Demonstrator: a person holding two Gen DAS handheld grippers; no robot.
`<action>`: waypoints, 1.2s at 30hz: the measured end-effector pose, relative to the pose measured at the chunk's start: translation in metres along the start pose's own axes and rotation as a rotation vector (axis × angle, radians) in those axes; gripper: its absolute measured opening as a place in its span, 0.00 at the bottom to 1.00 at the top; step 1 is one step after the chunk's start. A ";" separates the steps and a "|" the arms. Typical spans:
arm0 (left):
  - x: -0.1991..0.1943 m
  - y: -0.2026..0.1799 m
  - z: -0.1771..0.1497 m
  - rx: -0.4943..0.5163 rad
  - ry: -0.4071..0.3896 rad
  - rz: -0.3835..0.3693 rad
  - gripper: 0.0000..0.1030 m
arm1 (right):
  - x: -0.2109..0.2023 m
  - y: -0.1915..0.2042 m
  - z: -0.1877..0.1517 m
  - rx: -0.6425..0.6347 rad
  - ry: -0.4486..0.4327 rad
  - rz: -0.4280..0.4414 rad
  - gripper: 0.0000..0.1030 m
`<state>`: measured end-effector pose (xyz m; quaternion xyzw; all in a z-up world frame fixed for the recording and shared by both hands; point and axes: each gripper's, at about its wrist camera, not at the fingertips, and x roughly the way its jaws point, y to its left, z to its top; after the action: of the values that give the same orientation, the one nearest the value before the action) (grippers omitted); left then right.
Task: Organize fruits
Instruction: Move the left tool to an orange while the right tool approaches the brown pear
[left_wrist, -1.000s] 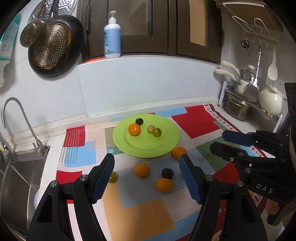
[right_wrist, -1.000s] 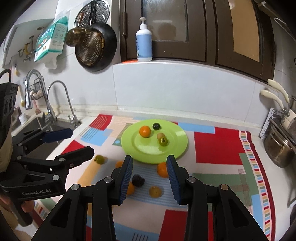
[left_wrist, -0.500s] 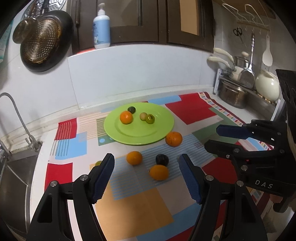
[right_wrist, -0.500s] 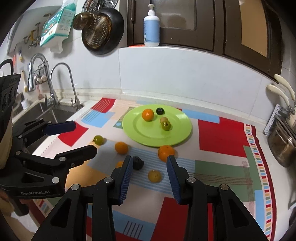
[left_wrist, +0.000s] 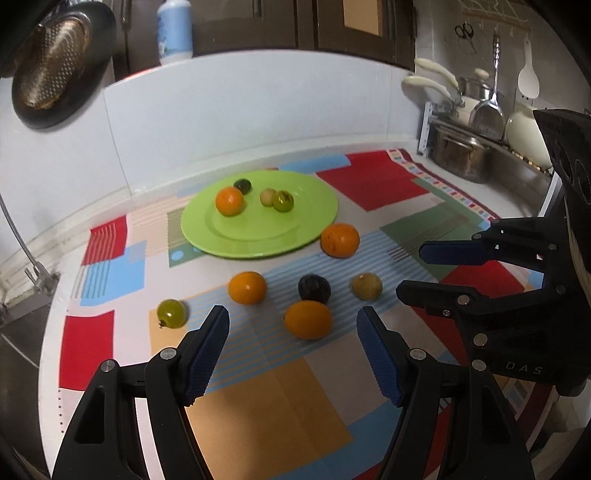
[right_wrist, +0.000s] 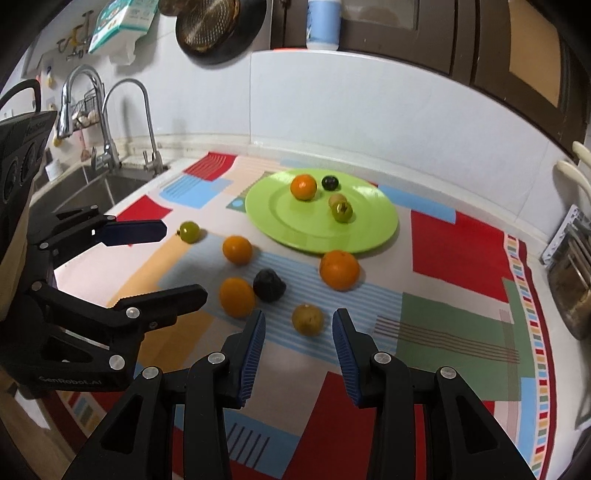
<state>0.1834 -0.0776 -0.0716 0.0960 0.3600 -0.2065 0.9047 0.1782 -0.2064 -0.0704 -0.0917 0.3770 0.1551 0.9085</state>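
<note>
A green plate (left_wrist: 314, 225) (right_wrist: 376, 229) holds an orange, a dark fruit and two small greenish fruits. Loose on the patterned mat lie three oranges, one of them (left_wrist: 307, 319) (right_wrist: 236, 297) just ahead of my open, empty left gripper (left_wrist: 291, 328). A dark fruit (left_wrist: 314, 288) (right_wrist: 269, 284), a yellow-brown fruit (left_wrist: 366, 286) (right_wrist: 307, 319) and a green fruit (left_wrist: 171, 313) (right_wrist: 190, 232) also lie loose. My right gripper (right_wrist: 298, 325) is open and empty, with the yellow-brown fruit just ahead between its fingertips.
A sink (right_wrist: 85, 188) with taps lies to the left. Pots (left_wrist: 458, 157) and utensils stand on a rack at the right. A pan (left_wrist: 51, 88) hangs on the back wall. A soap bottle (left_wrist: 175, 31) stands on the ledge.
Both grippers have moved forward and down toward the loose fruits, which now look larger and closer. Both stay open. No fruit has moved.
</note>
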 end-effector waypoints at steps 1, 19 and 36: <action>0.003 0.000 -0.001 -0.001 0.007 -0.001 0.69 | 0.004 -0.001 -0.001 0.000 0.007 0.001 0.38; 0.048 0.000 -0.006 -0.028 0.110 -0.073 0.49 | 0.056 -0.018 -0.006 0.068 0.109 0.086 0.38; 0.057 0.000 -0.002 -0.045 0.118 -0.087 0.38 | 0.066 -0.020 -0.002 0.094 0.127 0.105 0.34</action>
<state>0.2193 -0.0943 -0.1127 0.0717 0.4212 -0.2315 0.8740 0.2281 -0.2115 -0.1183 -0.0388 0.4448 0.1786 0.8768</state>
